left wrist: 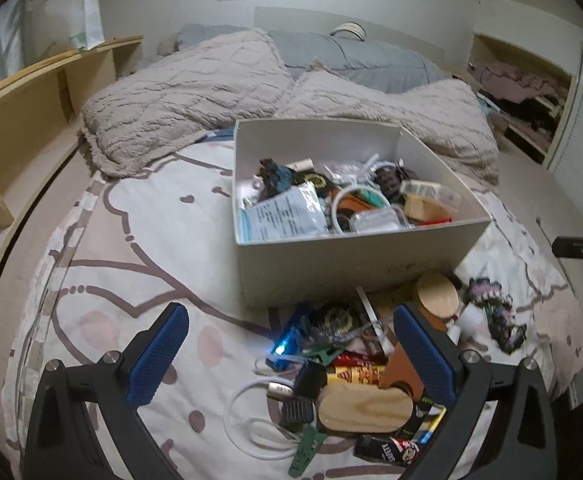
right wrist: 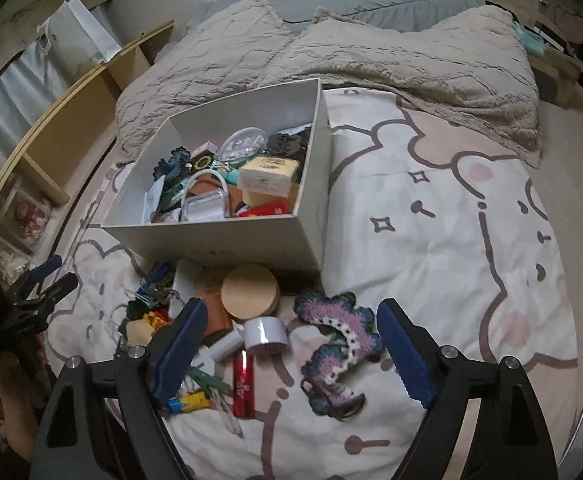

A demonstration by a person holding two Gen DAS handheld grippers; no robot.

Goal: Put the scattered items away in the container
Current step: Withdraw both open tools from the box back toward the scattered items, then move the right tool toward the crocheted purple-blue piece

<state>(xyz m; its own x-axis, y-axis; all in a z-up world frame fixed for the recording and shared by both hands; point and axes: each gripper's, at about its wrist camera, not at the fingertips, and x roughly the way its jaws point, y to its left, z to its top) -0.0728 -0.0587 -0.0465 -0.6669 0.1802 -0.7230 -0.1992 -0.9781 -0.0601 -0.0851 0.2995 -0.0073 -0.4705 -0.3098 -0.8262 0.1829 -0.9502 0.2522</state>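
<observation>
A white box (left wrist: 331, 260) (right wrist: 219, 240) sits on the bed, partly filled with small items. A pile of loose items lies in front of it. My left gripper (left wrist: 291, 360) is open and empty above the pile, over a blue lit gadget (left wrist: 281, 346), a white cable (left wrist: 251, 420) and an oval wooden piece (left wrist: 365, 408). My right gripper (right wrist: 291, 344) is open and empty above a silver tape roll (right wrist: 265, 334), a red tube (right wrist: 244, 380) and a purple crocheted piece (right wrist: 339, 344). A round wooden lid (right wrist: 250, 290) (left wrist: 437, 294) lies by the box.
Beige fluffy pillows (left wrist: 179, 92) (right wrist: 411, 56) and a grey duvet (left wrist: 351, 56) lie behind the box. A wooden shelf (left wrist: 23, 112) (right wrist: 71, 128) runs along the left. The patterned bedspread (right wrist: 431, 220) stretches right of the box. The left gripper shows at the right view's left edge (right wrist: 31, 292).
</observation>
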